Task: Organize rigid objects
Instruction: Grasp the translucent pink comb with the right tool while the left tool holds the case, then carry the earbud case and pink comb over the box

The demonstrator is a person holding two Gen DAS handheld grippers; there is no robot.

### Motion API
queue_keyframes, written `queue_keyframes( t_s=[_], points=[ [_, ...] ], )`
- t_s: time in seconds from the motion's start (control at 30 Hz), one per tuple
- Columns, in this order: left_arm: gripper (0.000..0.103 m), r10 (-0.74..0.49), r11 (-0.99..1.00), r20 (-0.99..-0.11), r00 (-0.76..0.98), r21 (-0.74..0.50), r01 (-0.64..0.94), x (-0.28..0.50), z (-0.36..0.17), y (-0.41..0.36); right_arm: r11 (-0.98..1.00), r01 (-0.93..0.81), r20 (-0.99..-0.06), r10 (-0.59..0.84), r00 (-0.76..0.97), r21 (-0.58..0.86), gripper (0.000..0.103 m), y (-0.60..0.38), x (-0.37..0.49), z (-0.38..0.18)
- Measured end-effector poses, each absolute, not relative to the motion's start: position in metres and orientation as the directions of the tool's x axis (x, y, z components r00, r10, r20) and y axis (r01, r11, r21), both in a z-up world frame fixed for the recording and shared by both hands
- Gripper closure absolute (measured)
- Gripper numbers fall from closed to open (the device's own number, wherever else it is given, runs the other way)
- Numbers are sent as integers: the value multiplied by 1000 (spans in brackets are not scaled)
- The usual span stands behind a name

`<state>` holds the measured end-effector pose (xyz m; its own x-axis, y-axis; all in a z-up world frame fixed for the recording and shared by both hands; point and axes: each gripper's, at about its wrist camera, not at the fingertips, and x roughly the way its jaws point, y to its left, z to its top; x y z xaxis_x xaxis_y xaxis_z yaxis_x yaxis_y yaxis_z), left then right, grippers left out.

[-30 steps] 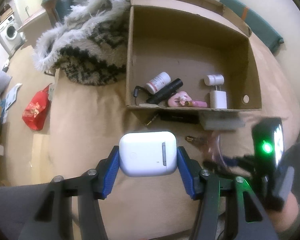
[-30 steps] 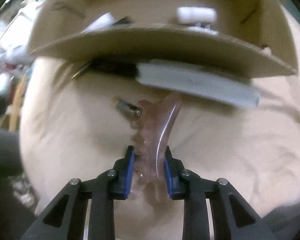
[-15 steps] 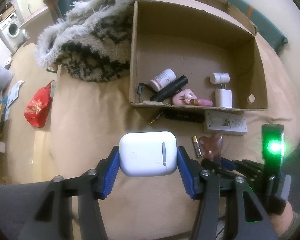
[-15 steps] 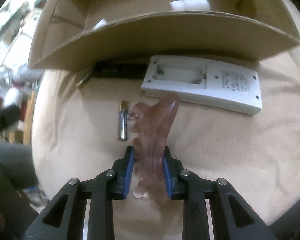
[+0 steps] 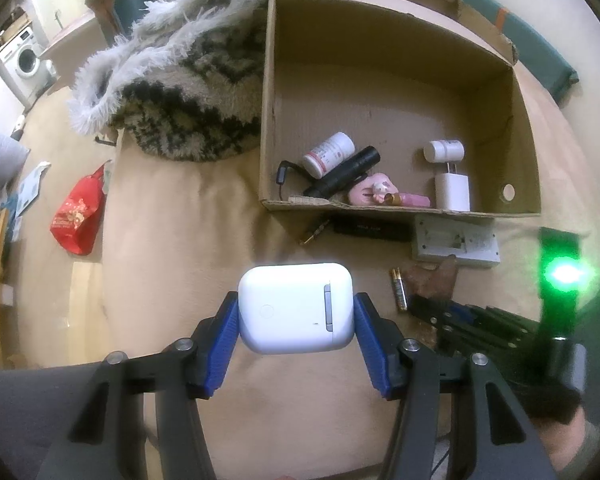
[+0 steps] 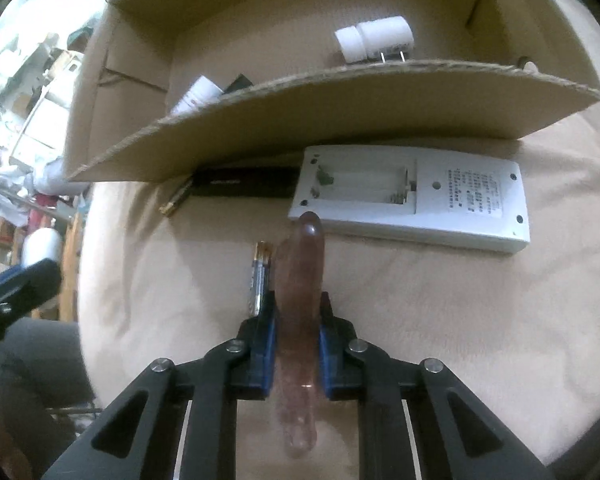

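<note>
Left tongs [image 5: 296, 314]: clamped on white earbud case [image 5: 296, 307], held above beige bedding [image 5: 172, 216].
Right tongs [image 6: 297, 326]: jaws just closed further, pinching pink comb [image 6: 300, 304] edge-on.
Beside comb: AA battery [image 6: 259, 276] on bedding, just left.
Ahead: white remote [image 6: 412, 196], battery bay open; black bar [image 6: 244, 180] next to it.
Beyond: cardboard box [image 5: 380, 92] w/ flashlight [image 5: 342, 172], charger [image 5: 453, 190].

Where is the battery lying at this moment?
The battery lies on the beige cover outside the cardboard box, just left of the pink comb in the right hand-held gripper, near the white remote.
</note>
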<state>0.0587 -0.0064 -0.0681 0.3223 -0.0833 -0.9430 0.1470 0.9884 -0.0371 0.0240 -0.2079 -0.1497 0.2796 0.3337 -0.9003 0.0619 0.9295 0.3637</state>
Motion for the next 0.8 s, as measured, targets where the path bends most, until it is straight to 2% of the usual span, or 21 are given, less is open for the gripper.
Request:
queue_keyframes(
  t_s=[0.43, 0.8],
  points=[
    [51, -65, 988, -939, 337, -12, 157, 57, -71, -10, 917, 19, -842, 356, 405, 397, 85, -227, 2, -76],
    [51, -23, 989, -937, 350, 31, 148, 60, -75, -8, 937, -53, -807, 324, 493, 344, 85, -237, 33, -41]
  ],
)
